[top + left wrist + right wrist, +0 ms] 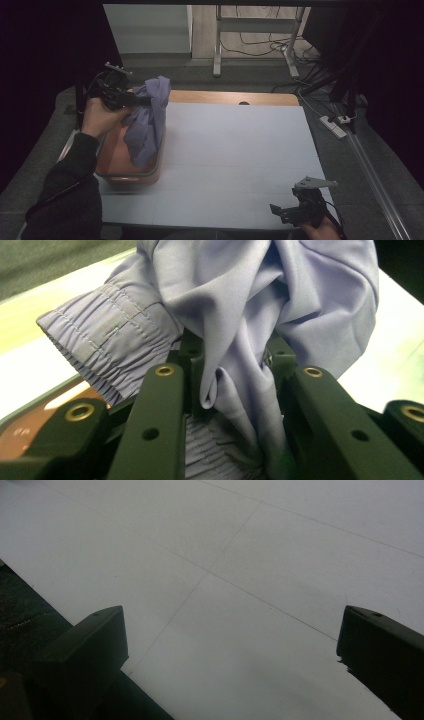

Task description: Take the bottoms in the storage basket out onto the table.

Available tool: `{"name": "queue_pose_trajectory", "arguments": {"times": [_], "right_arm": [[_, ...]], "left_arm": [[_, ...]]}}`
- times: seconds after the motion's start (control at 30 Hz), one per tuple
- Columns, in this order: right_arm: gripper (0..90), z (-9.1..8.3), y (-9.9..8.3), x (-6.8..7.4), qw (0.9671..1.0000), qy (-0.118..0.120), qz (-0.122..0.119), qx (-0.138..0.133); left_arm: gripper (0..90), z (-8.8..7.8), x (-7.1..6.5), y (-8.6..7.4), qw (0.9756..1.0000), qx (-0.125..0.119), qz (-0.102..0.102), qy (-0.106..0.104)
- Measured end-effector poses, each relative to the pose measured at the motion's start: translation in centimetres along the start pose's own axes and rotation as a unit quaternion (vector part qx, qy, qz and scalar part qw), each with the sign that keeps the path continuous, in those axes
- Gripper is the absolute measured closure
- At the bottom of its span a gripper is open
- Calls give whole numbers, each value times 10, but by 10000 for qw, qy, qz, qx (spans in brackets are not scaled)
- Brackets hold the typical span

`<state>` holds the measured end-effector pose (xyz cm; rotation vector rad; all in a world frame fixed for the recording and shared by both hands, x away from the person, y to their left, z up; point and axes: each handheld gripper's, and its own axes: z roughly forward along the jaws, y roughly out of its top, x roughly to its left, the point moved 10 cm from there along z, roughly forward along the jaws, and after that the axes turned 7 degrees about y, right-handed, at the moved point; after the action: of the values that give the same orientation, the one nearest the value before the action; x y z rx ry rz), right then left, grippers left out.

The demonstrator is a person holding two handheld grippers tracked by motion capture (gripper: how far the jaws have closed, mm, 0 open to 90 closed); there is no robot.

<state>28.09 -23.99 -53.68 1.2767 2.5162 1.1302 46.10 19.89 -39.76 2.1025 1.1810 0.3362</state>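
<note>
Item 1, left claw (142, 100): at the 9 to 10 o'clock side of the table (240, 150), held level and pointing toward 3 o'clock. Jaws clamped on a bunched fold of the garment; in the left gripper view the cloth is pinched between the two black jaws.

Item 2, lavender garment (147, 120): hangs from the left claw, long axis near vertical, its lower end trailing down into the tub. An elastic-gathered band (107, 340) shows at the left of the left gripper view; what kind of garment it is cannot be told while it is crumpled.

Item 3, reddish-brown tub (150, 175): directly beneath the garment, long axis running 12 to 6 o'clock. Its interior is largely hidden by cloth and forearm.

Item 4, right claw (282, 212): at 5 o'clock, well apart from the garment, jaws wide apart over bare table, holding nothing. The left hand is plainly nearer. The right hand is cut off by the bottom edge.
</note>
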Motion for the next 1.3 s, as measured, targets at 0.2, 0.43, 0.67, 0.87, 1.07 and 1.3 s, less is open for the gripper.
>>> {"name": "queue_pose_trajectory", "arguments": {"times": [0.2, 0.43, 0.67, 0.87, 1.07, 1.3], "right_arm": [[1, 0, 0, 0, 10000, 6, -2, 3], [1, 0, 0, 0, 10000, 17, -1, 1], [1, -1, 0, 0, 10000, 27, -2, -18], [1, -1, 0, 1, 10000, 33, 3, -30], [1, -1, 0, 1, 10000, 37, 7, -33], [1, -1, 0, 1, 10000, 41, 9, -38]], "left_arm": [[694, -1, -14, 12, 9997, -96, 222, -79], [694, -1, -35, 29, 9988, -167, 426, -148], [693, 4, -62, 40, 9968, -211, 703, -305], [692, 10, -80, 45, 9952, -201, 887, -360], [690, 15, -93, 48, 9937, -208, 1023, -418], [688, 22, -106, 51, 9918, -235, 1157, -484]]}}
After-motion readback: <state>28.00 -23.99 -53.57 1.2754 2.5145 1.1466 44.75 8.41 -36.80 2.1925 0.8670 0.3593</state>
